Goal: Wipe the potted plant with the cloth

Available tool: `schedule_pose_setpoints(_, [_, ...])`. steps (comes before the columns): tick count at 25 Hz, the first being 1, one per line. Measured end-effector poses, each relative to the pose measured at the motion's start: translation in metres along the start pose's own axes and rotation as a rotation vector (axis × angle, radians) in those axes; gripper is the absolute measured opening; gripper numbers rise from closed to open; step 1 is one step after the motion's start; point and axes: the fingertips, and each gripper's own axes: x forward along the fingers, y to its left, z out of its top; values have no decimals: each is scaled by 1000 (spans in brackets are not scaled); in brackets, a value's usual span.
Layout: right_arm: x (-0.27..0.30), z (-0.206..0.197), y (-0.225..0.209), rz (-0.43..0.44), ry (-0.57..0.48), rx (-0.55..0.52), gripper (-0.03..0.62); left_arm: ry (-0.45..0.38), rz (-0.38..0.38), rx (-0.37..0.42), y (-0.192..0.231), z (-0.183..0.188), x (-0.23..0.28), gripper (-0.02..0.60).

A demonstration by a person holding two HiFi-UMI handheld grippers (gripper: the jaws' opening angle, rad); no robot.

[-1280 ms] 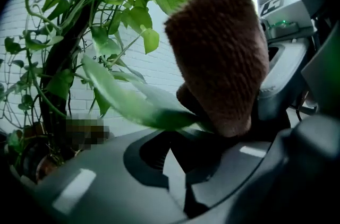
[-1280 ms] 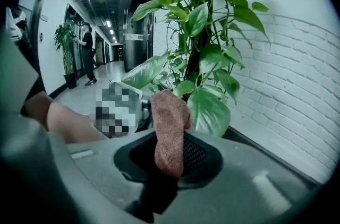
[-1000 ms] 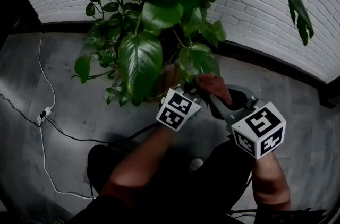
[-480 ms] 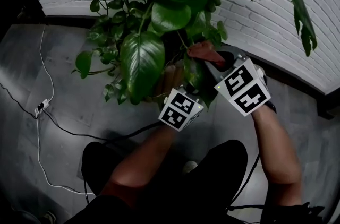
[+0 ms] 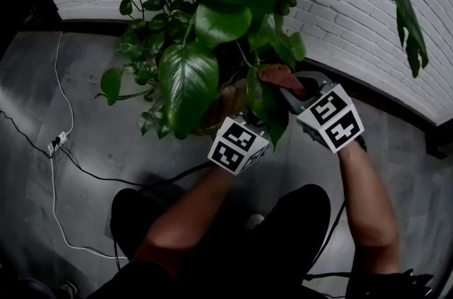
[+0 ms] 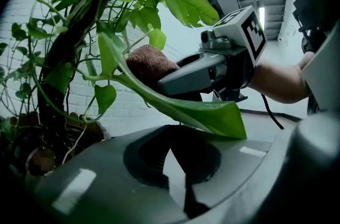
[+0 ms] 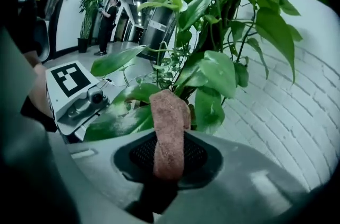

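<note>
The cloth (image 7: 169, 132), a reddish-brown fold, is clamped between the closed jaws of the right tool (image 7: 169, 163) and stands up out of them. Its free end presses on a long leaf (image 6: 202, 114) of the potted plant (image 5: 187, 78), just ahead of that tool. The same leaf lies across the top of the left tool (image 6: 183, 175), whose jaws are together; whether they pinch it does not show. The only print is the black-and-white square markers on each tool's cube (image 5: 237, 144). A white brick wall (image 5: 354, 28) rises beyond both tools, and a white cable (image 5: 60, 120) trails over the grey floor (image 5: 85, 99) well to the left tool's left.
</note>
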Motion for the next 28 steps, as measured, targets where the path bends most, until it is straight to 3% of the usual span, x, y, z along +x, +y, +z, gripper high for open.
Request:
schedule_pose_setpoints(13, [-8,-11,29,2,30,-76,64,6,-9,5,-3,-5,-4,15])
schedule_pose_setpoints(28, [-23,-27,68,8,34,-47,64,5,-17,-19,-7,-12,-14,15])
